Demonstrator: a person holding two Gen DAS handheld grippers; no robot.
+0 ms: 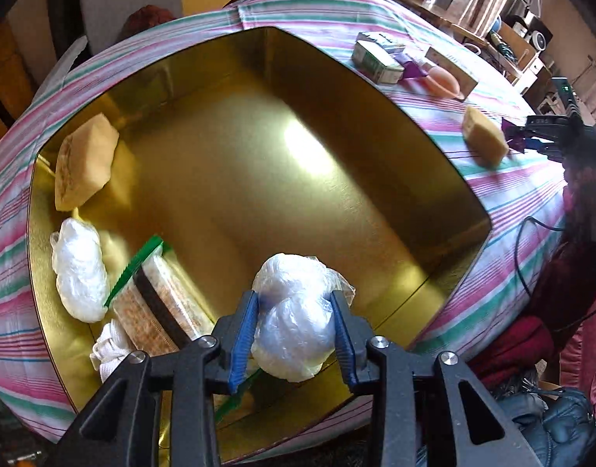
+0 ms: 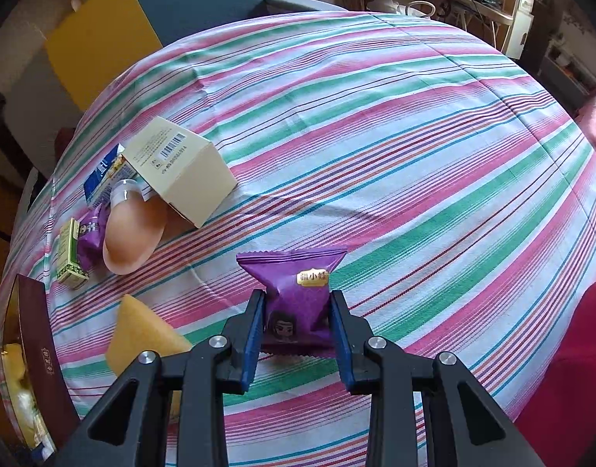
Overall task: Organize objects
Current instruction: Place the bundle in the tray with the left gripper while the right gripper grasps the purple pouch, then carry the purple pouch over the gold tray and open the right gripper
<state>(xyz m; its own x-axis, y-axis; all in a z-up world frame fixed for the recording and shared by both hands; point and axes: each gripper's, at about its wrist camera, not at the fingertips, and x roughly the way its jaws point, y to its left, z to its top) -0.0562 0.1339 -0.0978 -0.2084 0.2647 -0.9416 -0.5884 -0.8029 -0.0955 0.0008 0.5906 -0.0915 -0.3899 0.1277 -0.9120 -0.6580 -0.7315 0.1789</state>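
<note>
Left tongs (image 1: 294,311) squeeze a plastic bundle (image 1: 294,323) over the gold box (image 1: 434,179); right tongs (image 2: 298,311) pinch a purple packet (image 2: 294,295) (above the table (image 2: 414,155)).

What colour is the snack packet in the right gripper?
Purple, with a small gold label and a cartoon face; the snack packet shows best in the right wrist view.

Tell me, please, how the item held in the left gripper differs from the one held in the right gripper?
The plastic-wrapped bundle in the left gripper is white, crinkled and lumpy; the purple snack packet in the right gripper is flat-sided, printed and sealed. The bundle hangs over the gold tin; the packet is over the striped tablecloth. Both are pinched between blue pads.
</note>
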